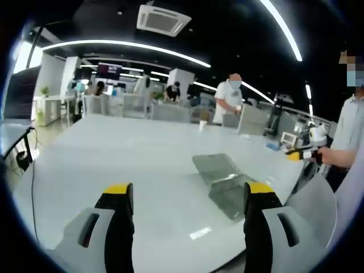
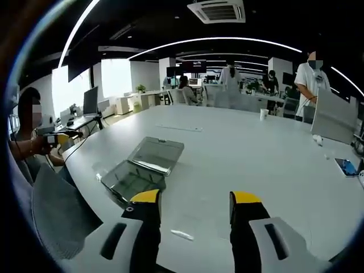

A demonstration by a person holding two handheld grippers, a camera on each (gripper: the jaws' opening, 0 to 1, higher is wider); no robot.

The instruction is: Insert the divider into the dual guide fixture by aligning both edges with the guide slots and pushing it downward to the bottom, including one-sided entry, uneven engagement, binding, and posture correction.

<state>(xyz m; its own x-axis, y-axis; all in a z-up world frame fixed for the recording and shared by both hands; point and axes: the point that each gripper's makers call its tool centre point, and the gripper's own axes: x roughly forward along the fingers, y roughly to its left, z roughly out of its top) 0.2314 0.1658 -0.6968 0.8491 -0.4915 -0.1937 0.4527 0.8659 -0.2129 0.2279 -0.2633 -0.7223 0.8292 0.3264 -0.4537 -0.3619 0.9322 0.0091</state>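
Left gripper view: left claw (image 1: 189,196) spread wide and empty over a bare white counter (image 1: 114,153); clear open case (image 1: 224,182) just ahead to its right, close to the counter's edge. No writing legible.

Right gripper view: right claw (image 2: 196,205) likewise released, the clear case (image 2: 142,168) ahead-left near the edge; open-plan office behind.

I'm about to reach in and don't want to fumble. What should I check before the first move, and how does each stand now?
1. Left gripper open, holding nothing: ok.
2. Right gripper open, holding nothing: ok.
3. Clear tray and darker clear tray within view on the white table: ok.
4. Divider identified: cannot tell; both pieces are transparent.
5. Guide slots visible: cannot tell.
6. Grippers aimed at the pieces: not ok; the trays sit off to the side.
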